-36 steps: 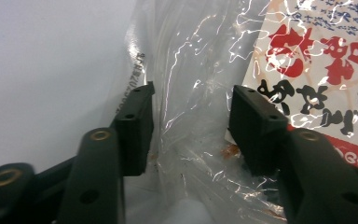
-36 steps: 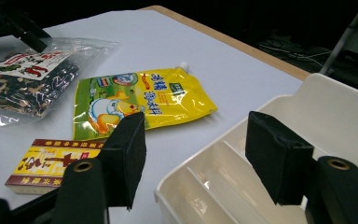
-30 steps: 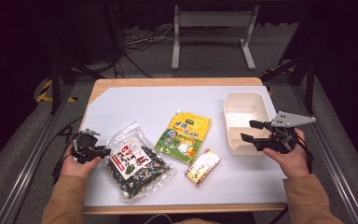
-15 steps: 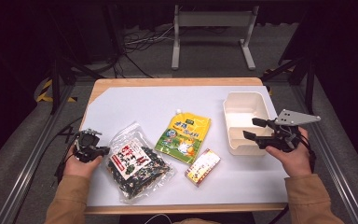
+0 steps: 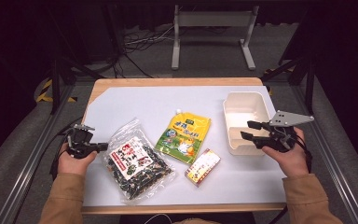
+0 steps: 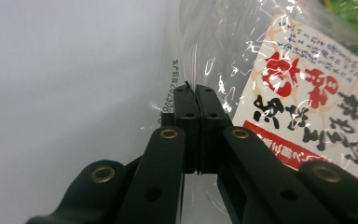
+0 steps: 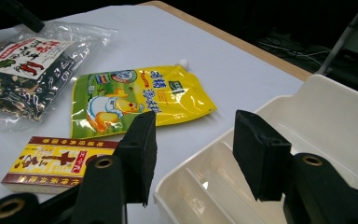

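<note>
Left gripper (image 5: 103,147): jaws pressed together on the clear edge of the seaweed snack bag (image 5: 135,164). Right gripper (image 5: 248,130): jaws held wide apart, empty, over the near rim of the white divided tray (image 5: 242,107) on the desk (image 5: 130,102).

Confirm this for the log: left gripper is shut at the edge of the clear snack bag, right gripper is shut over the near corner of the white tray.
One error: the right gripper is open, not shut. The right gripper view shows its jaws set apart astride the white tray's near corner. The left gripper is shut at the clear snack bag's edge, as stated.
</note>
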The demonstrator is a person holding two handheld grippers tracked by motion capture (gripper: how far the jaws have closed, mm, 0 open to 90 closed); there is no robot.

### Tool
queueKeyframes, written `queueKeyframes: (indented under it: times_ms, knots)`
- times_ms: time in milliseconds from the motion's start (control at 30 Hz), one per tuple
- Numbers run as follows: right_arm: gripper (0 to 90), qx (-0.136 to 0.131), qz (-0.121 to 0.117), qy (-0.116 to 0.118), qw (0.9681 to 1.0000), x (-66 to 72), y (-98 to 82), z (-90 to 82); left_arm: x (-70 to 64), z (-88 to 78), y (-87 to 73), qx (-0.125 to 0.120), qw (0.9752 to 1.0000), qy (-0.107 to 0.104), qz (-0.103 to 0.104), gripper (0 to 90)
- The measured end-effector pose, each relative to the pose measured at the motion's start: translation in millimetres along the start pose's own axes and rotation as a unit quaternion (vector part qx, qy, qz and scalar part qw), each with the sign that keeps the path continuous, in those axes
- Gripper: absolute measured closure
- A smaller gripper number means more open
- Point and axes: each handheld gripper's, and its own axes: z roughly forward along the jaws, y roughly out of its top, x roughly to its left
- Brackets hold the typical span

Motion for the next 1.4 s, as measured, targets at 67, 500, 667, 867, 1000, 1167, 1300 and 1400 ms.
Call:
queueKeyframes:
  times_ms: [67,500,667,867,1000,1167,1300,1400]
  knots:
    - [49.8,0.0,-0.001,-0.002,1.0,0.6,1.3,-0.4,-3.9,-9.1,3.2,-0.011,0.9999,-0.004,0.011,89.6]
    - [50.4,-0.001,-0.019,0.007,0.9998,9.4,13.9,1.1,-22.8,-51.2,11.7,-0.08,0.9945,-0.011,0.067,89.6]
    - [48.7,0.0,-0.014,0.03,0.9994,13.3,18.6,2.8,-31.7,-68.6,13.8,-0.116,0.9859,-0.015,0.12,89.6]
    - [48.0,0.006,-0.026,0.053,0.9982,23.3,26.5,11.2,-44.1,-83.4,15.5,-0.143,0.9778,-0.018,0.152,89.6]
    - [47.1,0.003,-0.027,0.082,0.9962,30.4,37.3,17.1,-60.3,-95.5,17.1,-0.177,0.9655,-0.021,0.19,89.5]
    - [45.5,-0.006,-0.027,0.114,0.9931,38.9,48.3,21.2,-69.7,-99.7,20.8,-0.193,0.958,-0.019,0.211,89.5]
    - [44.4,0.001,-0.042,0.124,0.9914,49.5,61.3,27.6,-77.2,-101.6,24.8,-0.198,0.9539,-0.024,0.224,89.5]
    - [43.7,0.006,-0.048,0.129,0.9905,55.2,71.4,34.8,-80.9,-103.1,27.8,-0.205,0.9499,-0.025,0.235,89.5]
